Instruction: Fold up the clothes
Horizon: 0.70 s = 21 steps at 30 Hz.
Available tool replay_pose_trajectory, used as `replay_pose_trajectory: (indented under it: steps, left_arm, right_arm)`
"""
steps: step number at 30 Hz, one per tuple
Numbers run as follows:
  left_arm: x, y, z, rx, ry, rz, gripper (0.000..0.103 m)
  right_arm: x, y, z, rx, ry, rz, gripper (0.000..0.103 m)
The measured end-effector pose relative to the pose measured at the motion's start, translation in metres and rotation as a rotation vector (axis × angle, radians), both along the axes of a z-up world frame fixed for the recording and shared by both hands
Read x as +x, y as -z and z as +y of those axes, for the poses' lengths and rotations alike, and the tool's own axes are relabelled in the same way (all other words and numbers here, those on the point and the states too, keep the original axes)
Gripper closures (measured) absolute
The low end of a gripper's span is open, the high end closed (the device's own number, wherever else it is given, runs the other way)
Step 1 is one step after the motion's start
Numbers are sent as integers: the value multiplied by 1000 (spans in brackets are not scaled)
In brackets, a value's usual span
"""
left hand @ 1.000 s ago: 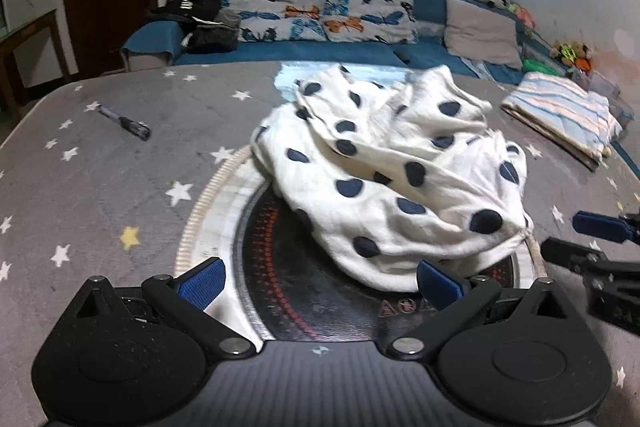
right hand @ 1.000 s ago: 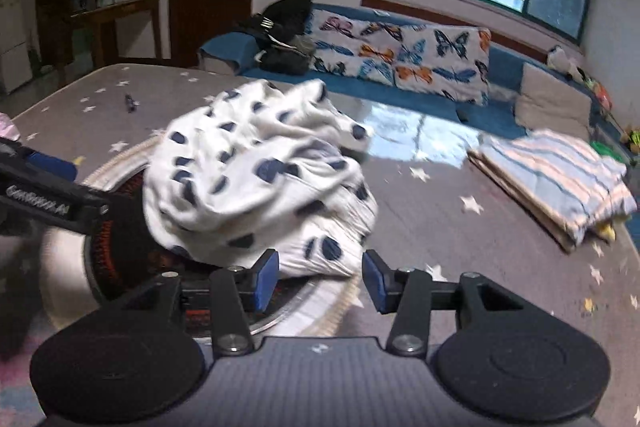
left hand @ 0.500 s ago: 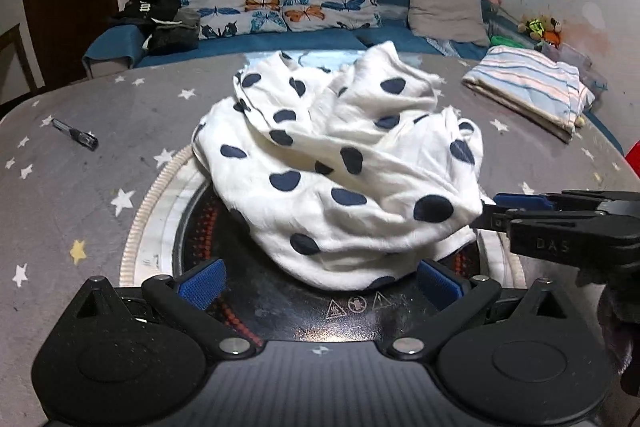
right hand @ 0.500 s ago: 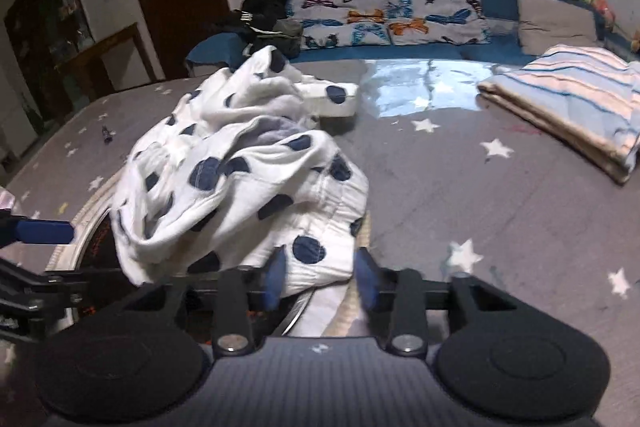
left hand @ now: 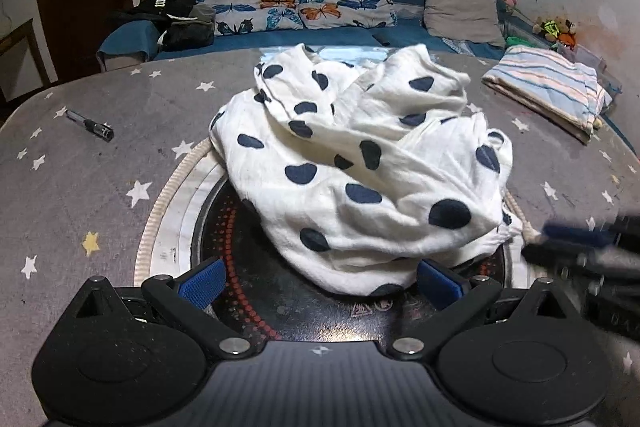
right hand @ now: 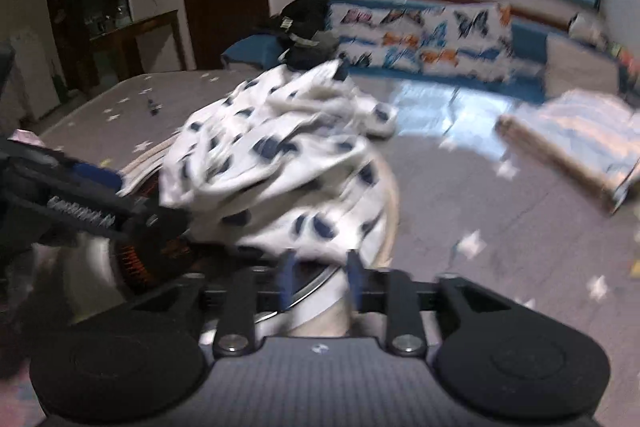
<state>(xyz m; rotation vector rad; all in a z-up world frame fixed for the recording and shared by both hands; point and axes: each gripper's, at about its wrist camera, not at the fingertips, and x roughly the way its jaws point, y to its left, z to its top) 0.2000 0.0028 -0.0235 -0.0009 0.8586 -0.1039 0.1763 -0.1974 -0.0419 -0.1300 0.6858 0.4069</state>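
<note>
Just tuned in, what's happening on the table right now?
A person is working on a crumpled white polka-dot garment heaped on a round black hotplate on the star-print table. The left gripper sits wide open at the heap's near edge, gripping nothing. The right gripper is at the hem on the other side, jaws opening. No fold is made yet; a folded striped cloth lies aside.
</note>
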Motion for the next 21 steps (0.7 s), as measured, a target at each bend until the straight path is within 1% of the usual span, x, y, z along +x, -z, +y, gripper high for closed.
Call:
replay_pose_trajectory:
  steps: [2,5,6,9,10,11,14,16,18,19,21]
  left_arm:
    - [0,3,-2,-11,15,16,0]
    - [3,7,-6,-17,28,27,0]
    - [4,8,-7,-15,29,26,0]
    - [10,9,-5,-8,12,20,0]
    - [12,8,-2,-6,0,16,0]
    - [15,7,1,-5,-12,11,0]
    - [20,4,13,2,-53,1,0]
    - [21,2,22,7,-78,-7,0]
    - [20,0,32,15,-104,-18,0]
    - [19,-1,37,14,-117,-22,0]
    - [16,-7,45,8,-140,-36,0]
  right_arm:
    - [11,-5,-1,-30,-3,-31,53]
    - [29,-6,2,-77,-63,-63,29]
    - [35,-6,3,-94,-88,-75,24]
    - [49,-4,9,-114,-155,-90,19]
    - [52,-3,11,-108,-176,-88,17]
    - [56,-2,12,-92,-197,-73,13]
    - [67,3,13,-42,-248,-23,12]
    - [69,7,15,-31,-258,-4,18]
    - [66,7,14,-15,-258,8,41]
    - [63,6,13,-6,-258,14,47]
    - [56,3,10,9,-255,17,71]
